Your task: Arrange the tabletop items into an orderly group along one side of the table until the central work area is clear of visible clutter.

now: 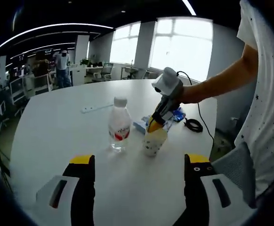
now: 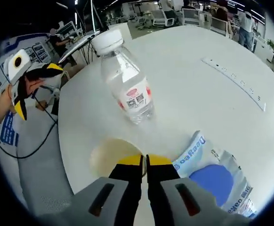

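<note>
My right gripper [image 2: 144, 162] clamps cup [image 1: 154, 141] rim | contents unclear | bottle [image 1: 119, 125] beside, capped | my left gripper [image 1: 139, 162] wide, empty

The left tongs [image 1: 139, 165] have black jaws with yellow tips set in pale grey housings with dark slots. The right tongs [image 2: 144, 162] share this build, and a black cable [image 1: 197, 113] trails from their white body. The person wears a white speckled T-shirt [image 1: 264, 117].
</note>
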Tool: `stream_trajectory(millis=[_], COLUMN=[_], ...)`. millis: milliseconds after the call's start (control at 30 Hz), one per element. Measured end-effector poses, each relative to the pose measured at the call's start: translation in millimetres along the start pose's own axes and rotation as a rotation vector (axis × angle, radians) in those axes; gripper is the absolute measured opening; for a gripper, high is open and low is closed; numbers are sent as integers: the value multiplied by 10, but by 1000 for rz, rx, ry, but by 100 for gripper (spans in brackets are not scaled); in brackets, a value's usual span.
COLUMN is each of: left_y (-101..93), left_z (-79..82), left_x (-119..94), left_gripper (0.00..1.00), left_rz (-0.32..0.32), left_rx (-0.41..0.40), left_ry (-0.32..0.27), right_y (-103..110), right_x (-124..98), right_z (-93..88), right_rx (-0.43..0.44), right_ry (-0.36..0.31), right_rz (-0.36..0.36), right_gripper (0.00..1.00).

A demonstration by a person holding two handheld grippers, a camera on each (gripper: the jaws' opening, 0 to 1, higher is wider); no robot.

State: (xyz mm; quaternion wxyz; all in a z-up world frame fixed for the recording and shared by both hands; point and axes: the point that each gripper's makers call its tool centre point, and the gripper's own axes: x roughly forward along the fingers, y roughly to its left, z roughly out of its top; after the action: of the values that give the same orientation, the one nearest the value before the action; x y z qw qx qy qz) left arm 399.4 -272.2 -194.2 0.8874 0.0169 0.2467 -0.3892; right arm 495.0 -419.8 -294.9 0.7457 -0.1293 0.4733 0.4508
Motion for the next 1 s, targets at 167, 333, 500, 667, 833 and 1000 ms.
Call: stream_trajectory(millis=[167,333,500,667,833,1000], left_y=[7,2,-3,-11,-23,-24], left_z=[-10,-5,-12,-41,-78,-95], left_x=[-7,-3,-3,-2,-13,-13], left_gripper=[79,79,79,78,78,78], left_rz=[5,6,6,7,13,16], left_rx=[-10,-13,-14,-21,-27,-39], left_ry=[-2,-5,-5,-2,6,3], right_y=[6,9,-168,-337,-424,-417], right_x=[-30,-75,-136,-116,-37,40], right_z=[13,54,229,390,472,453], right_rx=[-3,26,37,67,74,79], right_ry=[-1,-7,-40,-56,-43,-20], right_rz=[2,14,-33,-57,-68,-65], right_gripper=[0,0,0,0,0,0])
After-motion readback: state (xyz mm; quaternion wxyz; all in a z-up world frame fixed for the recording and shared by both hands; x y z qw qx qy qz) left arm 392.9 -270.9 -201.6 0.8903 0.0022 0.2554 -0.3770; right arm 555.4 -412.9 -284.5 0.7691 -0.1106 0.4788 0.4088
